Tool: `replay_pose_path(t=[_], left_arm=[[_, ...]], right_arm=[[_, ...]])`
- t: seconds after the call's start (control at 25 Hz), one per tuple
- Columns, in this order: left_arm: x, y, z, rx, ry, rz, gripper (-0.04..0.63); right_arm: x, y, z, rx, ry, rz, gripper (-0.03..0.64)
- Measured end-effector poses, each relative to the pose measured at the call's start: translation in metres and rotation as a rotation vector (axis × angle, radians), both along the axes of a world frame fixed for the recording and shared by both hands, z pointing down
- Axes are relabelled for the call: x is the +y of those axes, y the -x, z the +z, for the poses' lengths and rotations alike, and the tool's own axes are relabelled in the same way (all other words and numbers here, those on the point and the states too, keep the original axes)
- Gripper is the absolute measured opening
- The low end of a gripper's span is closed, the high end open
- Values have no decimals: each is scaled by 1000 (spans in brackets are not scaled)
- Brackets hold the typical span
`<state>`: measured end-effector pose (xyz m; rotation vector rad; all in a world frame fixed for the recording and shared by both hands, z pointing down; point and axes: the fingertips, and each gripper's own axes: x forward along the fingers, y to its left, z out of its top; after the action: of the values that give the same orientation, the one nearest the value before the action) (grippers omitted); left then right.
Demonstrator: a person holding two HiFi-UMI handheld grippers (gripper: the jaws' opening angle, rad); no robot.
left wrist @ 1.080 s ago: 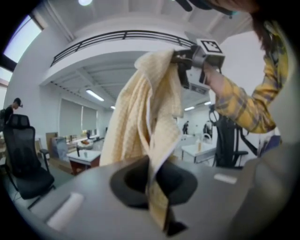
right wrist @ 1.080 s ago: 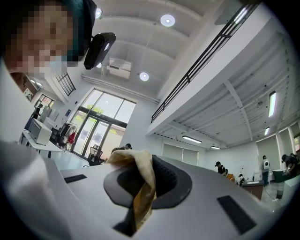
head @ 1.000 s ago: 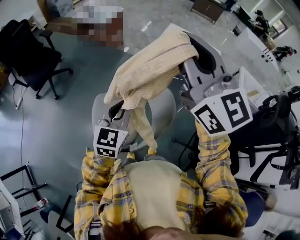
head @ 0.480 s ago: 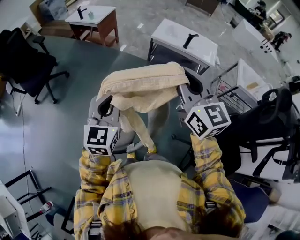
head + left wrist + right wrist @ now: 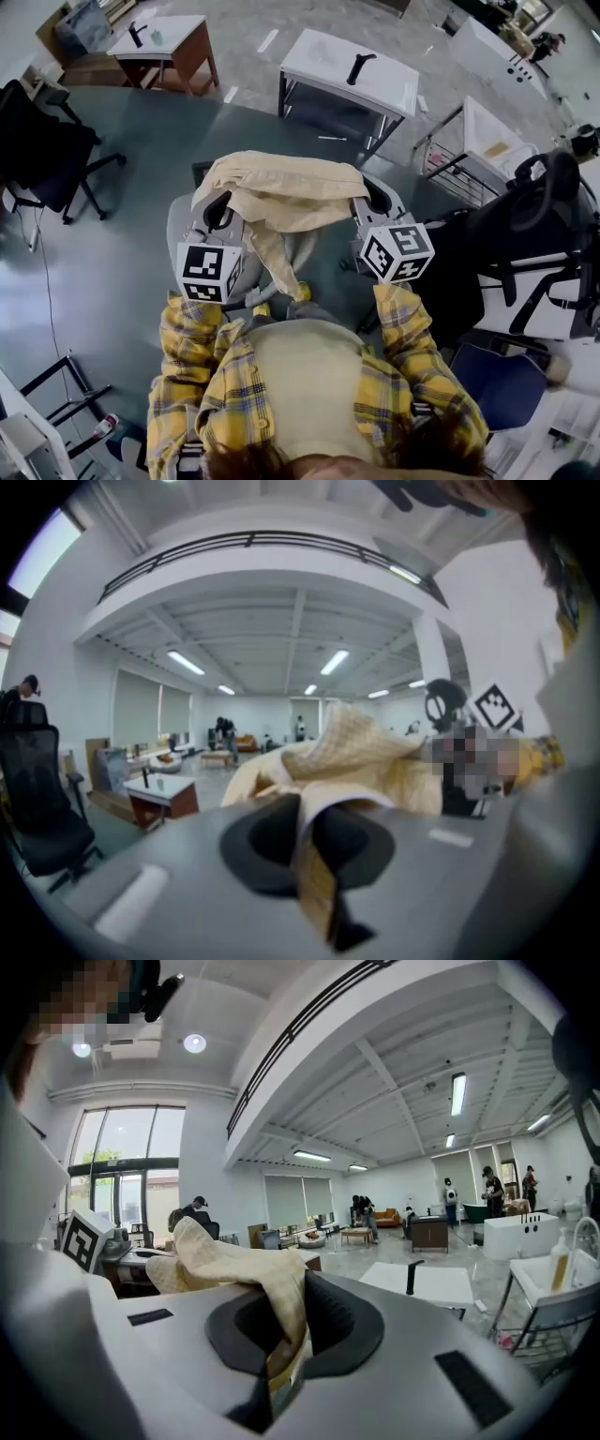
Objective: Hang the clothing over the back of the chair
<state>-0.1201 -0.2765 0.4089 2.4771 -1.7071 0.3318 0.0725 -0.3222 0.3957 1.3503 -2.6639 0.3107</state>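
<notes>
The grey chair (image 5: 317,246) sits right under my arms. The cream clothing (image 5: 281,187) is stretched in the air just above it, not draped yet. My left hand-held gripper (image 5: 311,850) and right hand-held gripper (image 5: 281,1335) are each clamped on 1 edge. Looks like the lowering step. Next I'd bring it down over the backrest, then let go.

The blue-grey floor (image 5: 112,253) carries a black office chair (image 5: 42,155) at far left, a wooden-legged surface (image 5: 183,33) and a white surface (image 5: 394,89) farther off, and a near grey chair (image 5: 178,234).
</notes>
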Motion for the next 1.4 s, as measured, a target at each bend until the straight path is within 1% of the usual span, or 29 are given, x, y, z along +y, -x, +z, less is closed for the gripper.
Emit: replay_pose_path(t=[0.16,0.36,0.52,0.76,0.88,1.04,1.2,1.4], left_arm=[[-3,-22,29,0,63,53,20],[-9,-46,52,-2,98,115,20],[-12,-62,75,-14,137,158,20],[-11,-81,110,-46,212,215,20],[-8,-86,125,-70,248,252,21],[-4,-87,145,-81,302,280,21],[1,-81,166,-95,352,279,26],[10,-81,180,-114,398,316,65]], right_arm=[[0,-28,24,27,43,63,27],[-1,-62,43,46,71,142,27],[2,-85,69,75,104,190,28],[7,-122,122,84,218,270,27],[14,-128,149,88,276,275,28],[22,-127,181,115,338,262,28],[30,-122,207,148,382,218,28],[42,-115,231,208,436,148,28]])
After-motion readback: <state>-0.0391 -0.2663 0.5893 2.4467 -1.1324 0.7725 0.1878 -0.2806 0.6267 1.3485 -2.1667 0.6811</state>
